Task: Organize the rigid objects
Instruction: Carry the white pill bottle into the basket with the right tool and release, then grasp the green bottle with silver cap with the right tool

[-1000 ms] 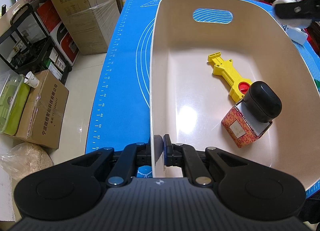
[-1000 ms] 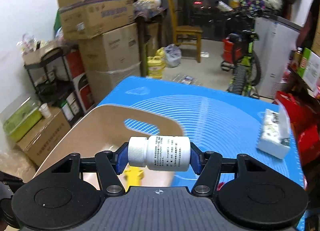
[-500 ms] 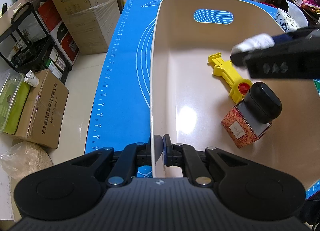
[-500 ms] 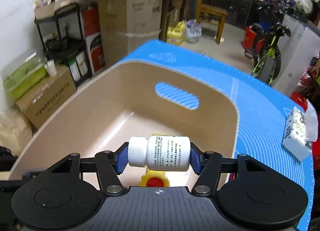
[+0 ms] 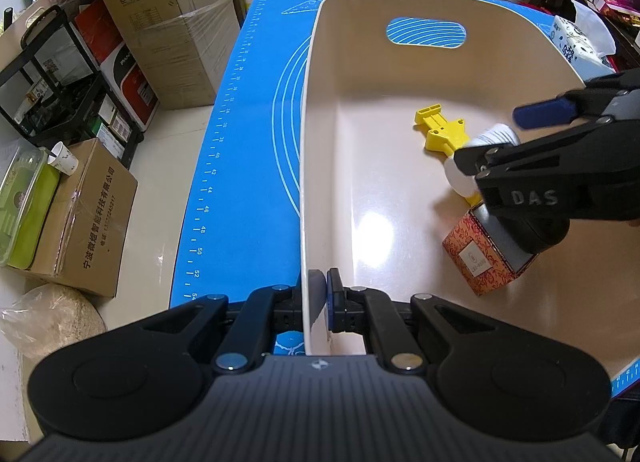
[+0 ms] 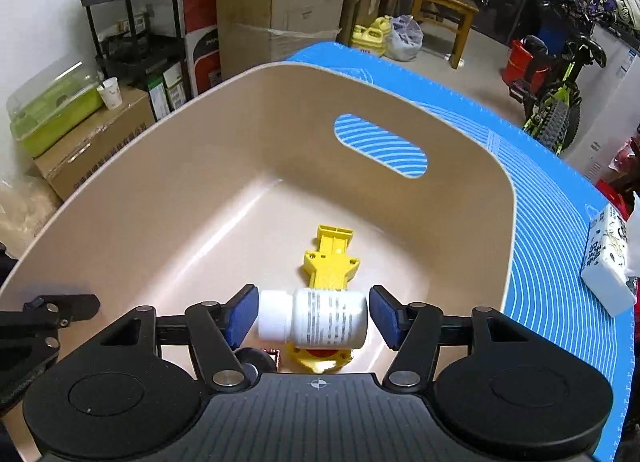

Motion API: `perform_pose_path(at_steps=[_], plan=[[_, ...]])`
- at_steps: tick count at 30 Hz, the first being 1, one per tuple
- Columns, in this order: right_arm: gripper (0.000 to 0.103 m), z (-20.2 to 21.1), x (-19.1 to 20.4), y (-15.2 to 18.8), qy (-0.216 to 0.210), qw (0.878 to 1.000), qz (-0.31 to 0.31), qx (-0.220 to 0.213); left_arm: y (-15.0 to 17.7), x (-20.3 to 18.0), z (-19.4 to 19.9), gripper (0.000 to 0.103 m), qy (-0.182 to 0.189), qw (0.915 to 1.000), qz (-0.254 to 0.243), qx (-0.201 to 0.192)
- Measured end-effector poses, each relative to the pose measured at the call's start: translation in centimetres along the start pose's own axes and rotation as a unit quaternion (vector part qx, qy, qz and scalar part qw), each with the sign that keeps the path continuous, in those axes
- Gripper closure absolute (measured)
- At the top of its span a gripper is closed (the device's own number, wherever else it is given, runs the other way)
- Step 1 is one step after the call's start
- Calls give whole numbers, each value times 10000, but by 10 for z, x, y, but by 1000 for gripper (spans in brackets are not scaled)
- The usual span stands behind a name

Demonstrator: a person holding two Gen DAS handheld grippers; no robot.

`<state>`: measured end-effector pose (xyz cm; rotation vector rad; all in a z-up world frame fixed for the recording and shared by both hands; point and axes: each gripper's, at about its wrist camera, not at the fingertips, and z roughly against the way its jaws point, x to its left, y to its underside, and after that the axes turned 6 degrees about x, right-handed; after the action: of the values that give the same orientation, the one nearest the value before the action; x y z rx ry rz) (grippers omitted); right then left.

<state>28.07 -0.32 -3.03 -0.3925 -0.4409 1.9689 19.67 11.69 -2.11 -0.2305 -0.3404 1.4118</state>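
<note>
A beige bin [image 5: 308, 141] stands on the blue mat [image 5: 248, 141]. My left gripper [image 5: 322, 290] is shut on the bin's near wall. Inside the bin my right gripper [image 6: 314, 316] hangs low with its jaws opening. A white pill bottle [image 6: 320, 318] lies sideways between its pads, and a gap shows at the right pad. In the left wrist view the bottle [image 5: 460, 181] sits just over a yellow plastic tool [image 5: 444, 129]. A red patterned box [image 5: 476, 262] with a black case [image 5: 536, 234] on it lies nearby.
A white tissue pack [image 6: 608, 258] lies on the mat right of the bin. Cardboard boxes [image 5: 172, 21], a black shelf rack [image 5: 52, 81] and a bicycle [image 6: 560, 101] stand on the floor beyond the table's edges.
My right gripper has come down into the bin with the bottle, and its pads have spread away from the bottle. The left gripper has kept still on the wall.
</note>
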Motion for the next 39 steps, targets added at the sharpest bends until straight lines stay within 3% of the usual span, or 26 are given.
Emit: perform_pose_path(at_steps=[2,8,17,24,34,39], plan=[[23,8,-2,0,21,9998,-20,-178,0,0,0,94,-1,10000,-2,-1],[23,42,-26,1,-75,9974,-326,-637,0,0,0,94,-2,10000,0,0],[22,84,-82,15,139,9885,-1037,-1093,0,0,0,94,-6,10000,3,4],[20,84,-131,56,414,9817,-1606,-937,0,0,0,94,-11,10000,-1,4],[19,42,-192,112,671,9675,-2428,-227,0,0,-1,94,-13,10000,-13,4],[13,23,-211,130,642,9640,-2577,-98,-1,0,-1,94,-18,10000,-36,7]])
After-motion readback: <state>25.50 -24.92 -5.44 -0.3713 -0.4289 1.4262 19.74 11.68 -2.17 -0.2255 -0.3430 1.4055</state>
